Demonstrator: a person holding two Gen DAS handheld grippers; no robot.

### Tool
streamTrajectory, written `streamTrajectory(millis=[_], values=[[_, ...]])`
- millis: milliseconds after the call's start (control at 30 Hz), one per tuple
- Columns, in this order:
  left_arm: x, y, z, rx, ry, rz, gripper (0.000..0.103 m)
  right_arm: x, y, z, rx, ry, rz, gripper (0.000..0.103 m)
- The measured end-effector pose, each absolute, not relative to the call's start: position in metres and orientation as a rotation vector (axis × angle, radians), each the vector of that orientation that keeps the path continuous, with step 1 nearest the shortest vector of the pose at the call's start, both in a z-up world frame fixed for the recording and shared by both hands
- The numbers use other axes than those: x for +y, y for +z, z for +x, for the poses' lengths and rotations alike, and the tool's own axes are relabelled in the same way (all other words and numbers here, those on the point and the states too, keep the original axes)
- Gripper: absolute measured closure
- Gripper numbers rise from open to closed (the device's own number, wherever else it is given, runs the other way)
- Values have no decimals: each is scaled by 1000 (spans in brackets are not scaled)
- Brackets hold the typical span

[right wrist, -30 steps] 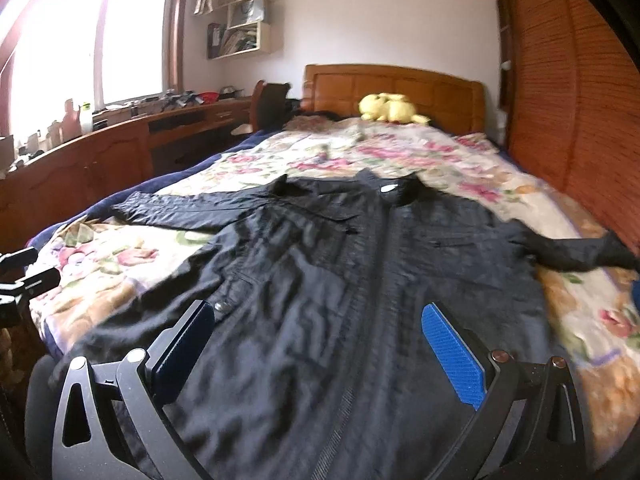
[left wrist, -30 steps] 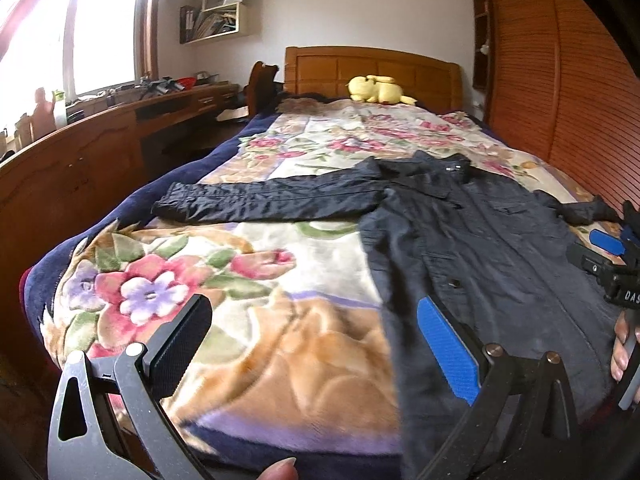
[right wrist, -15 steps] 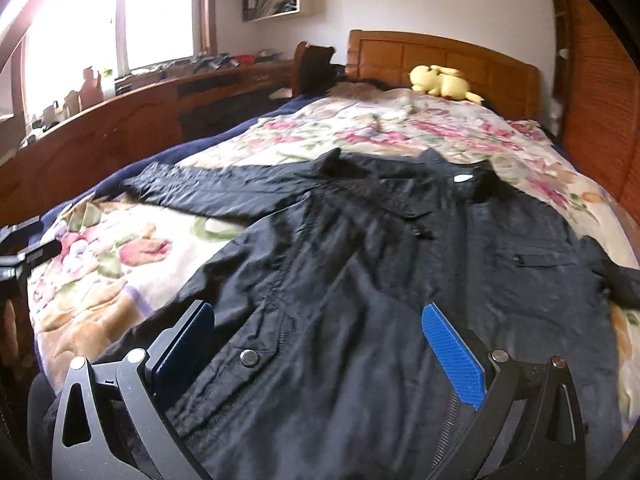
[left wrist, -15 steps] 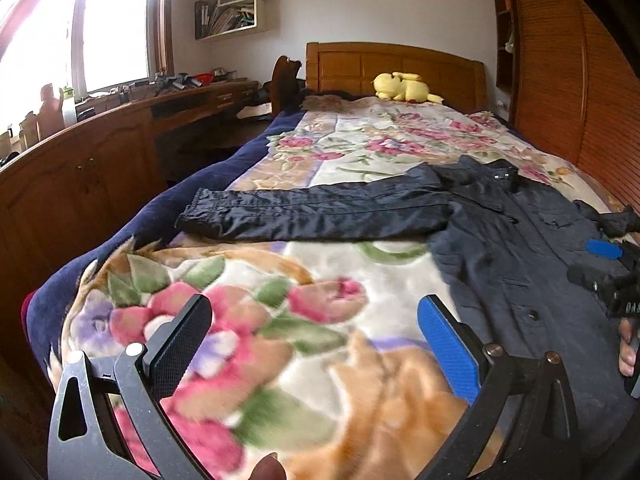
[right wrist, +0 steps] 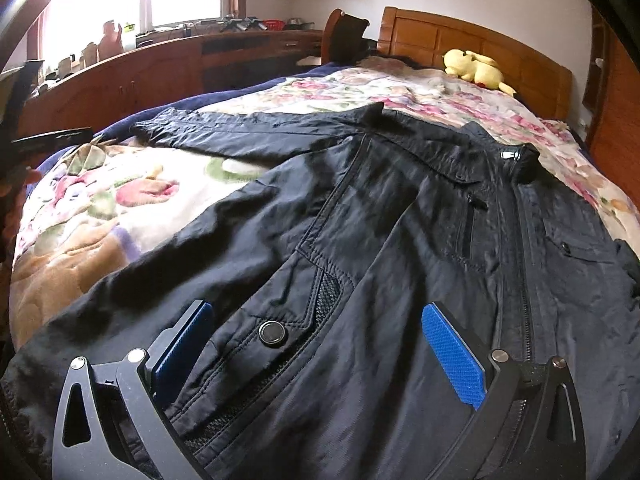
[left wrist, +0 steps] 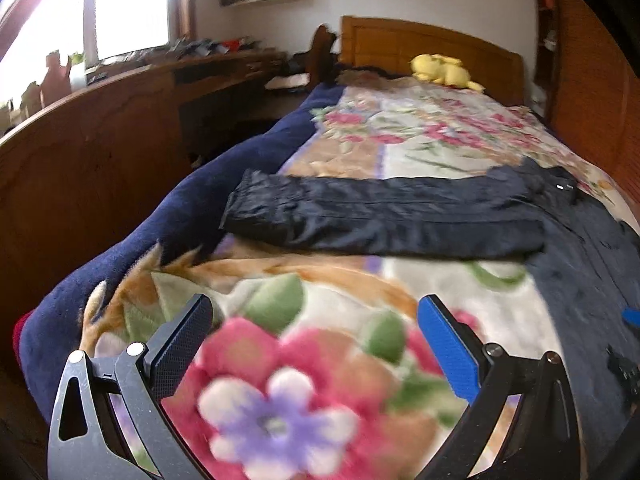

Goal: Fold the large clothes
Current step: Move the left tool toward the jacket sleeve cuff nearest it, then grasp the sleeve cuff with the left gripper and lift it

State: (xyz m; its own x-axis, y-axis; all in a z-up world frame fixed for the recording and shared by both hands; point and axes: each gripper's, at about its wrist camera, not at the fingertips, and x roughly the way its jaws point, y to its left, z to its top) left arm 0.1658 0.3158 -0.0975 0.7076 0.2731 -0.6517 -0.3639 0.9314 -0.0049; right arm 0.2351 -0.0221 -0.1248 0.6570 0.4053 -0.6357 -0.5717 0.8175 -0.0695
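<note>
Lying spread front-up on the bed (right wrist: 120, 216), the black jacket (right wrist: 400, 240) looks light, limp and slippery, best pinched at its outstretched sleeve (left wrist: 360, 216) cuff, both the left gripper (left wrist: 314, 344) and right gripper (right wrist: 316, 344) fingers open, holding nothing.

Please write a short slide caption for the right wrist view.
Open right gripper poised low over a black jacket spread on a floral bed.

Left claw (left wrist: 314, 334): jaws spread wide, nothing between them, low over floral blanket (left wrist: 352, 276) covering the bed (left wrist: 432, 46). Black jacket (left wrist: 576, 248): laid flat at right; one sleeve (left wrist: 380, 220) stretched straight leftward across the blanket. Yellow plush toy (left wrist: 442, 72): by wooden headboard. Wooden bench (left wrist: 100, 120): left wall, under window, cluttered.
</note>
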Motion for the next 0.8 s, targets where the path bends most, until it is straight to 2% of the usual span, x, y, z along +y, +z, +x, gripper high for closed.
streamTrajectory(millis=[167, 267, 333, 667, 733, 800], values=[[354, -108, 192, 736, 385, -229, 2, -26, -123, 238, 643, 564, -240, 0], [372, -110, 205, 747, 392, -278, 9, -30, -123, 235, 633, 568, -221, 0], [380, -112, 214, 754, 385, -308, 19, -32, -123, 234, 630, 568, -209, 0], [417, -137, 254, 803, 438, -402, 42, -35, -124, 233, 636, 586, -176, 0], [424, -141, 260, 809, 453, -417, 52, -36, -124, 234, 639, 590, -168, 0], [428, -144, 267, 817, 438, -437, 57, -36, -125, 234, 642, 595, -165, 0]])
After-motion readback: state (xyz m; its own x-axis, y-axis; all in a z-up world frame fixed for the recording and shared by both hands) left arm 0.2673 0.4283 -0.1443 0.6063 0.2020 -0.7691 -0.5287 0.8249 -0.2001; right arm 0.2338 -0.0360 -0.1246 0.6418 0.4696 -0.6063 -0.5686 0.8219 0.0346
